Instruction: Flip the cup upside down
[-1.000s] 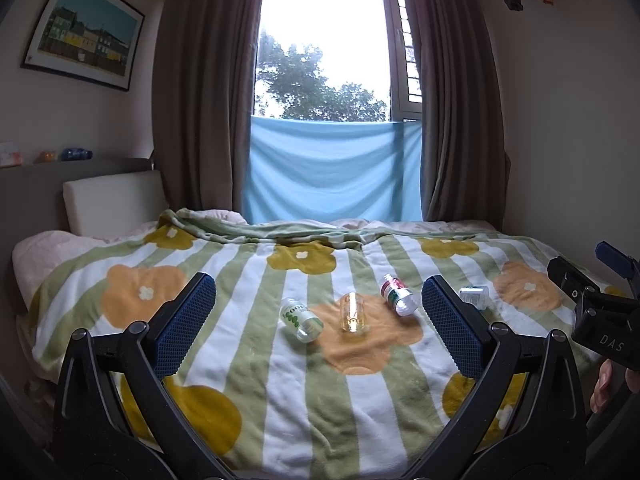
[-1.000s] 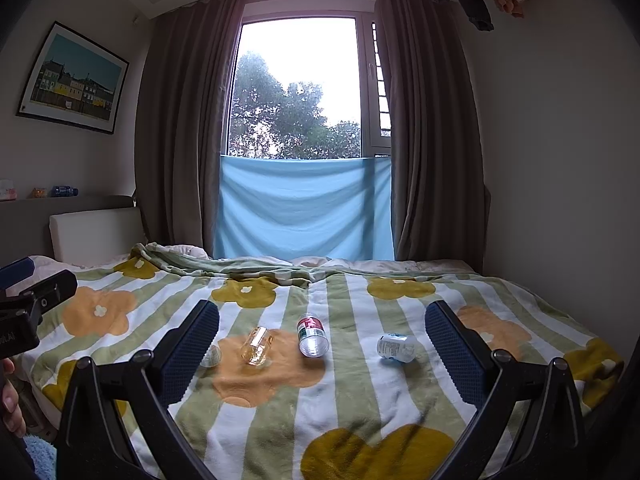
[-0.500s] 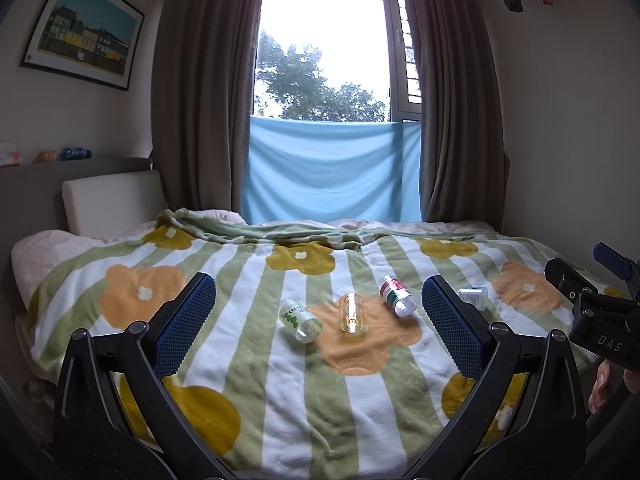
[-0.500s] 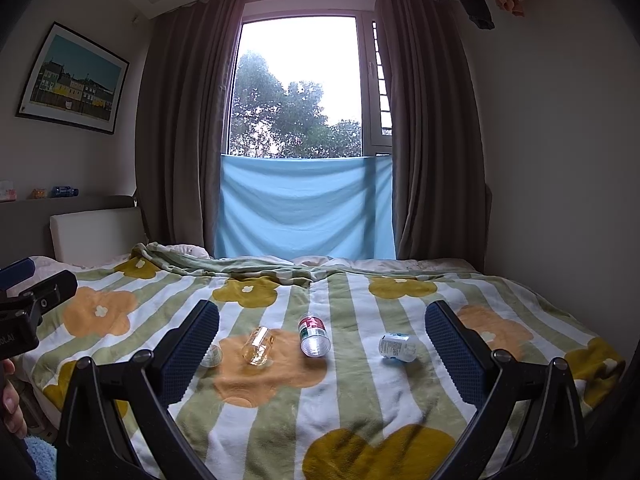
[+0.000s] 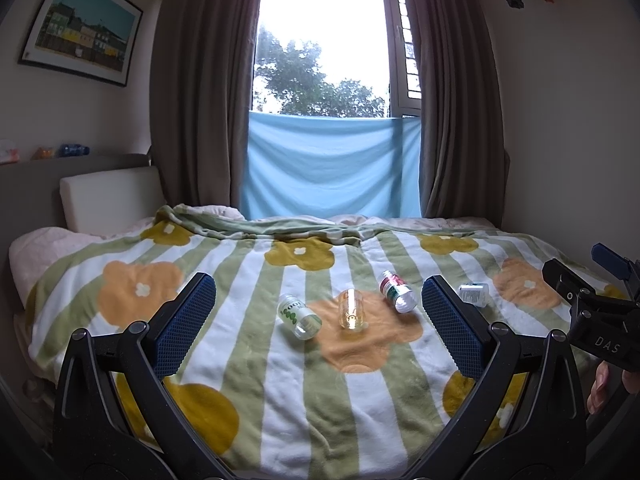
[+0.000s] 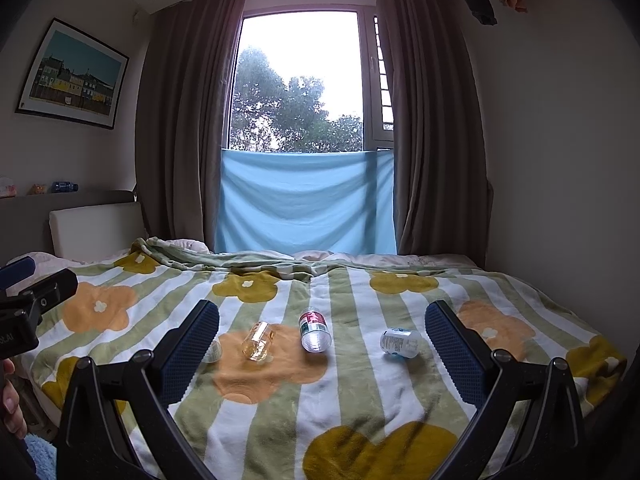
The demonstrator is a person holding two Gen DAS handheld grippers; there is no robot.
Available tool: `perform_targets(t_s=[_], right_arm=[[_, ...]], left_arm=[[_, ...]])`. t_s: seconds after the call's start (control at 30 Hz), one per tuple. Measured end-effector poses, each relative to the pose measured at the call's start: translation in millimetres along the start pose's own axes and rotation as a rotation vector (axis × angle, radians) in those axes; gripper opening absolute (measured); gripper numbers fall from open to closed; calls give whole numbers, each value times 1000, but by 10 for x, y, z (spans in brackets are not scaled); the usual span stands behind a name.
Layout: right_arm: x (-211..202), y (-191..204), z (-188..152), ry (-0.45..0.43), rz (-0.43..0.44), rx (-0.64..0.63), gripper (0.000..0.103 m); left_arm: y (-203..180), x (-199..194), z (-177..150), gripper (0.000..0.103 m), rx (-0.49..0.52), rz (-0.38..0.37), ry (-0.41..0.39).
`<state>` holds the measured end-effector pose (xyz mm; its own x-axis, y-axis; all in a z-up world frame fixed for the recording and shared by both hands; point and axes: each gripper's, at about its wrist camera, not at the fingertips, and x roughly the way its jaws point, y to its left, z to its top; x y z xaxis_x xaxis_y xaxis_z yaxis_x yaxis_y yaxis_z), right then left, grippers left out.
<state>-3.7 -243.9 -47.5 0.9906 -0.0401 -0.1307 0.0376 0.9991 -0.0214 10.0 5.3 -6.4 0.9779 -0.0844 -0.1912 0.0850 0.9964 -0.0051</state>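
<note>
A clear glass cup (image 5: 351, 309) lies on its side on an orange flower of the striped blanket; it also shows in the right wrist view (image 6: 258, 341). My left gripper (image 5: 318, 322) is open and empty, held well short of the cup and above the near part of the bed. My right gripper (image 6: 322, 344) is open and empty, also well short of the cup, with the cup left of its centre. The right gripper's body shows at the right edge of the left wrist view (image 5: 592, 312).
Three small bottles lie on the blanket (image 5: 248, 360): a green-labelled one (image 5: 299, 316) left of the cup, a red-labelled one (image 5: 396, 291) to its right, a blue-labelled one (image 6: 399, 343) farther right. A headboard and pillow (image 5: 108, 200) are at the left, curtains and a window behind.
Both views have shifted only slightly; the grippers have stayed open and nothing on the bed has moved.
</note>
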Motion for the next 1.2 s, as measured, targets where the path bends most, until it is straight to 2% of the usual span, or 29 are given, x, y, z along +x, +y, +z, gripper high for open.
perform_targets(t_s=[0.37,0.57,0.7,0.9,1.07,1.2], right_arm=[[120,-43,-20,20,12,-8,103],[647,-239,127,143,119,22,103],[1245,-354,192,267,171,1,103],[2431,-446,179,496,242,-28,103],[3525,-405,15,719,298,-44,103],[4320,-355,-209,879,293,-23,103]], left_arm=[[48,141,-29,103,3,-4,28],[106,410,-144,103,9,2,90],[194,637,-269,103,-1,11,147],[375,949,-514,103,-25,42,230],[506,1188,-752,103,-63,51,287],[555,1379,-943,103,-76,61,341]])
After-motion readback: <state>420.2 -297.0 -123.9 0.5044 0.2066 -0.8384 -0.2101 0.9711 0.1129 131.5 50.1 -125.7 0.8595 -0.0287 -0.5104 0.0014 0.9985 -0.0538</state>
